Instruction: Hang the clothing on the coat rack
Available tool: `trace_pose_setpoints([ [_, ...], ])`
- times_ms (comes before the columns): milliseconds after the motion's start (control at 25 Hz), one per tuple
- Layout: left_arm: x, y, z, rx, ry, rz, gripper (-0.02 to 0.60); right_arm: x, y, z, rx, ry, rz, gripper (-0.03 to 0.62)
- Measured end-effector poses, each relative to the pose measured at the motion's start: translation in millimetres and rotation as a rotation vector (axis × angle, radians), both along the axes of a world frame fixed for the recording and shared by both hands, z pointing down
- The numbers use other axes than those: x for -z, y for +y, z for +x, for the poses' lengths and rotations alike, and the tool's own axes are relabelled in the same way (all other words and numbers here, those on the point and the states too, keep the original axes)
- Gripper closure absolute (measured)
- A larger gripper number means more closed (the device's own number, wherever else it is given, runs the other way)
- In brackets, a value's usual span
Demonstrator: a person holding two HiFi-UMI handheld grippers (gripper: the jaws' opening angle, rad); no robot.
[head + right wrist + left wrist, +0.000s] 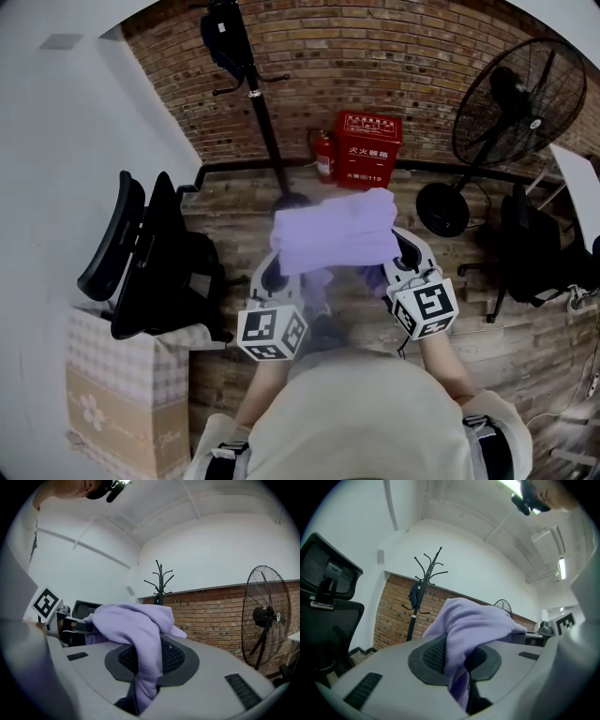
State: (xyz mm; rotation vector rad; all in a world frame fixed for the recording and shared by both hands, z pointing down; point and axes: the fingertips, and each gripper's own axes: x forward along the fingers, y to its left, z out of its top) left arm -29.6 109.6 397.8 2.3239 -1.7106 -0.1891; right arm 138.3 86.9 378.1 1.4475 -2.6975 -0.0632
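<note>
A lilac garment (335, 230) hangs stretched between my two grippers in front of the person. My left gripper (274, 279) is shut on its left part; the cloth (464, 639) is pinched between the dark pads. My right gripper (405, 255) is shut on its right part, the cloth (140, 653) drooping out between the jaws. The black coat rack (251, 89) stands against the brick wall ahead and to the left, with a dark item hanging near its top. The coat rack (419, 590) shows left of the garment in the left gripper view, and the coat rack (160, 583) behind it in the right.
A black office chair (150, 253) stands at the left, above a patterned paper bag (122, 394). A red fire-equipment box (367, 150) and extinguisher (323, 155) sit by the wall. A large floor fan (511, 103) and another chair (539, 253) stand at the right.
</note>
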Motion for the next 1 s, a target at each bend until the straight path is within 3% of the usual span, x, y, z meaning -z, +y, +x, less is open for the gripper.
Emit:
trace_pose_setpoints([
  [560,22.9,-129.6,-53.3,0.020,0.013,0.020,0.534,20.1,-133.7,-54.2,0.022,0.007,0.017,0.540],
  [1000,21.9,-215.3,-93.1,-0.010,0.000,0.029,0.534,20.2,-217.6,-93.8,-0.006,0.005,0.037,0.540],
])
